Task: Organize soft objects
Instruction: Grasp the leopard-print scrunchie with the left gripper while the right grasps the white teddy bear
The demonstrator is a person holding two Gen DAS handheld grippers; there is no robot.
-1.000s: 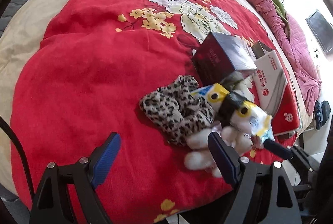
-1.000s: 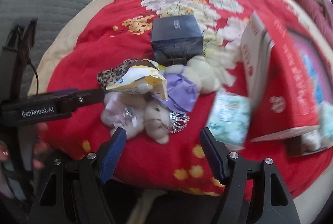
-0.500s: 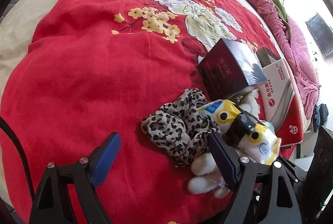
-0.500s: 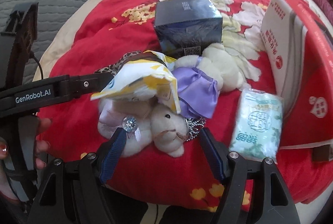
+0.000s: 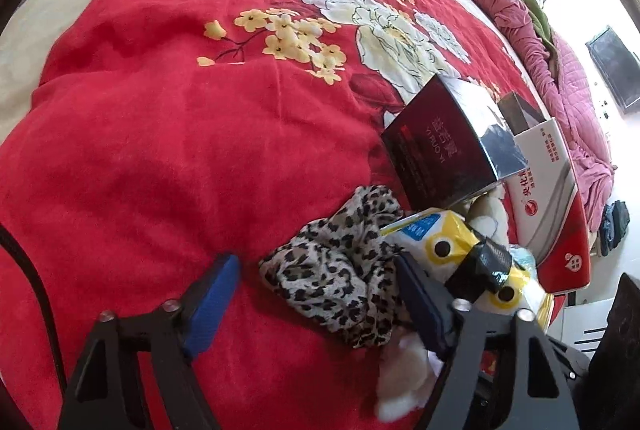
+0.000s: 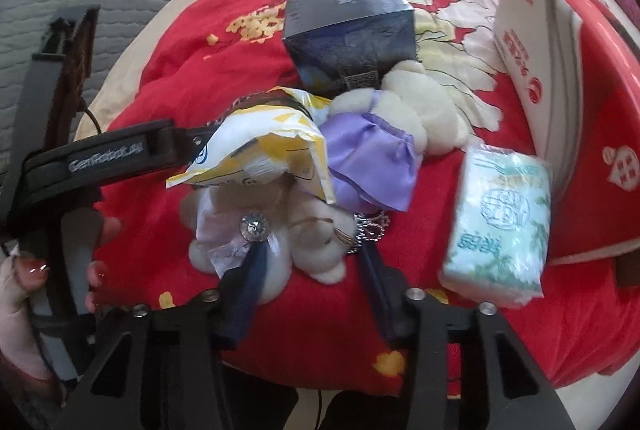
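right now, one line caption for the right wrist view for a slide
Right gripper closing around a cream plush toy on the red blanket, beside a tissue pack.

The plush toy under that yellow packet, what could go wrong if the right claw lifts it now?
1. The yellow packet lies loosely on the plush toy, so it will likely slide off.
2. The right claw is closing on the toy's head only; the soft body may sag or slip out.
3. The left claw is closing around the leopard-print cloth right beside it, so the two could tangle or bump.
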